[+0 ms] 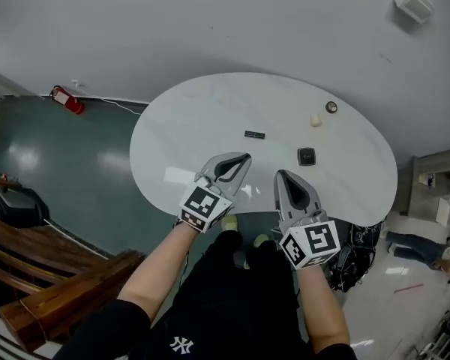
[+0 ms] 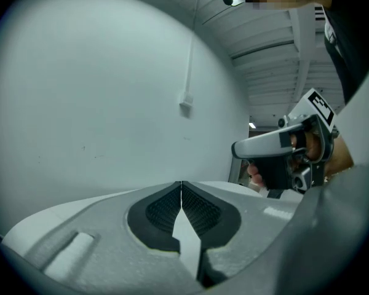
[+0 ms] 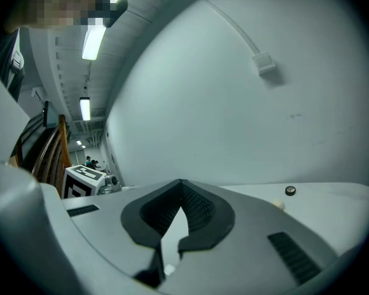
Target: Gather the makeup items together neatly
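Approach step, by my reading: nothing is being gripped and the four items are lying scattered on the white oval table (image 1: 172,141). Both grippers are hovering over its near edge. The left gripper (image 1: 244,159) is showing its jaws pressed together and empty, and the right gripper (image 1: 280,175) is likewise closed tip to tip with nothing between the pads. The black square compact (image 1: 306,156) is sitting just ahead of the right jaws, a little to their right. The flat black stick (image 1: 254,134) is lying ahead of the left jaws, near them. The small cream piece (image 1: 316,119) and the small round dark-topped item (image 1: 331,107) are sitting farther out, beyond the compact and well ahead of the right jaws. Next move is likely calling for the jaws to be spread, the right gripper lowered over the compact or the left over the stick, then the items brought to one spot.
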Motion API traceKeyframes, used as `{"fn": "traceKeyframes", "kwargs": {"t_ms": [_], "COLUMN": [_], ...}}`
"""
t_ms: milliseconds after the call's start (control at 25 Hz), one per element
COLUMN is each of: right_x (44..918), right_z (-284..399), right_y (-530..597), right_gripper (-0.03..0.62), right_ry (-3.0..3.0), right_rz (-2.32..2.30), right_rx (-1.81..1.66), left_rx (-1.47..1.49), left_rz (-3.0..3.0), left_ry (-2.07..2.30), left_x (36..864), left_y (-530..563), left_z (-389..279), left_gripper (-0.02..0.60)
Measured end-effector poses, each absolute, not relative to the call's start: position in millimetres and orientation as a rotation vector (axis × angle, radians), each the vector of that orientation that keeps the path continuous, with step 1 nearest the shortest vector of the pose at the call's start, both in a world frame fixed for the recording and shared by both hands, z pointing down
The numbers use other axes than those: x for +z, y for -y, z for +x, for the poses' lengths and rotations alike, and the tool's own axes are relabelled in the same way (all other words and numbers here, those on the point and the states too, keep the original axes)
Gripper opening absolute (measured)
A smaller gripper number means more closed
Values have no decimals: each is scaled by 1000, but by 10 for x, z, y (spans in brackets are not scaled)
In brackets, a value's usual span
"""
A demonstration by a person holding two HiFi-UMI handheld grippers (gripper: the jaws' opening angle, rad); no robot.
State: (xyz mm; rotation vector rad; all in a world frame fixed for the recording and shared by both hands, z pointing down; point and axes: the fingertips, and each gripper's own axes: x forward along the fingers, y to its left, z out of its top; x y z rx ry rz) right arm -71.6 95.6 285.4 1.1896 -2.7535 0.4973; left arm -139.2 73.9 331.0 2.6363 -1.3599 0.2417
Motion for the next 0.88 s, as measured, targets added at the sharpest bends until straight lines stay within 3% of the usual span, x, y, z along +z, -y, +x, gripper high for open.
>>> {"fn": "traceKeyframes", "kwargs": {"t_ms": [360, 600, 880], "right_x": [3500, 3799, 4023], "right_z": [-750, -719, -796], "right_y": [-519, -247, -52], "right_gripper": [12, 12, 12], "right_ry": [2704, 2689, 2677], "right_rz": [1140, 1094, 1031], "right_rx": [558, 604, 624], "left_rx": [447, 567, 729], "left_rz": [2592, 2530, 2538], "left_ry": [1352, 1347, 1295], "left_x": [4170, 4723, 5185], "left_y": [-140, 128, 391], "left_z": [-1406, -1418, -1497], "left_gripper": [12, 117, 164]}}
